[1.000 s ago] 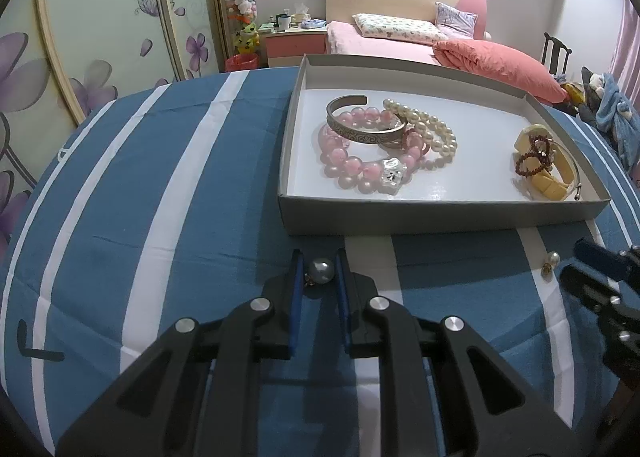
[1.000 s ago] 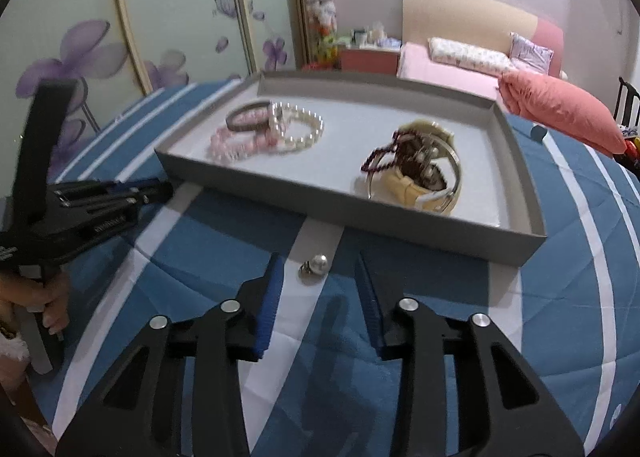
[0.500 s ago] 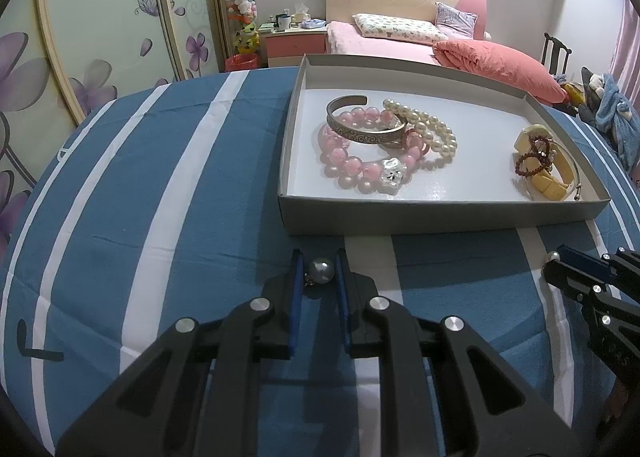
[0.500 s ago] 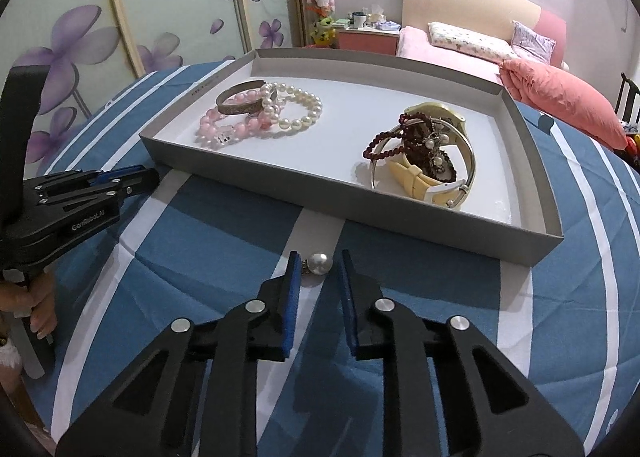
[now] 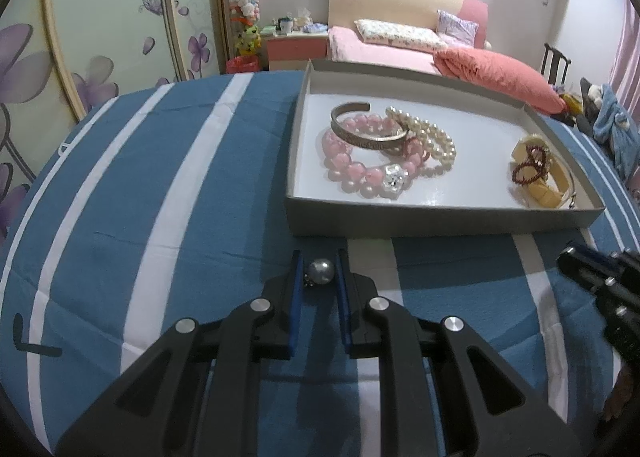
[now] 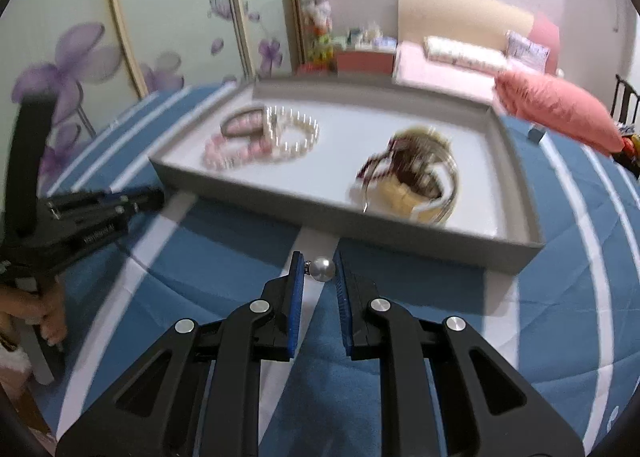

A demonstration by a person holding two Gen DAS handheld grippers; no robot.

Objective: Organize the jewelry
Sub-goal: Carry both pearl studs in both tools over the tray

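Observation:
My left gripper (image 5: 319, 261) is shut on a pearl earring (image 5: 322, 272), held over the blue striped bedspread just in front of the grey tray (image 5: 400, 223). In the right wrist view my right gripper (image 6: 319, 259) has a second pearl earring (image 6: 323, 269) between its blue pads; the jaws are closing and both pads touch it. Each gripper shows in the other's view: the right gripper (image 5: 576, 263) at the right edge, the left gripper (image 6: 154, 196) at the left. The tray (image 6: 280, 209) holds a pink bead bracelet (image 5: 352, 173), a metal cuff (image 5: 360, 137), a pearl bracelet (image 5: 436, 141) and a yellow bangle (image 5: 544, 193).
The blue and white striped bedspread (image 5: 160, 197) spreads left of the tray. A person's hand (image 6: 48, 321) grips the left tool's handle. Behind stand a bed with a coral pillow (image 5: 492, 77), a nightstand (image 5: 296, 51) and flowered wardrobe doors (image 5: 100, 37).
My right gripper's jaws have come together around the second pearl earring, and its view has shifted and is now blurred. The left gripper has kept still with its earring.

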